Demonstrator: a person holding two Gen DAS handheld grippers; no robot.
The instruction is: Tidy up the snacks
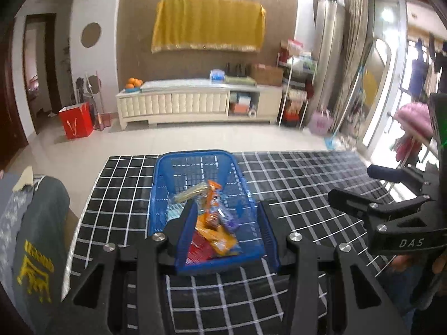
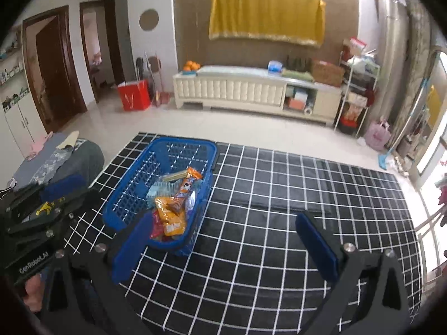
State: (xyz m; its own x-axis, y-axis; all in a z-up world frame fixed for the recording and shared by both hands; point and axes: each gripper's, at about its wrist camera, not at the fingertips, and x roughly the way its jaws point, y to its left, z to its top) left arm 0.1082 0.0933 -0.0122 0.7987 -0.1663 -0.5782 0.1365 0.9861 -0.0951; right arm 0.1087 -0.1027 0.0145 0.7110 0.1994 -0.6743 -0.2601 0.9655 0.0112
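Observation:
A blue mesh basket [image 1: 164, 178] stands on the black grid-pattern tablecloth [image 1: 293, 184] and holds several snack packets [image 1: 216, 231], orange, yellow, red and purple. My left gripper [image 1: 227, 226] is open, its blue-padded fingers [image 1: 185, 223] straddling the near end of the basket, empty. In the right wrist view the basket [image 2: 131, 192] sits left of centre with the snacks [image 2: 171, 215] inside. My right gripper [image 2: 223, 243] is open wide and empty over bare cloth, its left finger [image 2: 131, 243] by the basket's near corner. It shows at the right in the left wrist view [image 1: 391, 212].
Folded grey and patterned clothing [image 1: 36, 237] lies at the table's left edge. The tablecloth [image 2: 307, 195] stretches to the right of the basket. Beyond the table are a tiled floor, a white cabinet [image 1: 195, 103] and a red bag [image 1: 76, 121].

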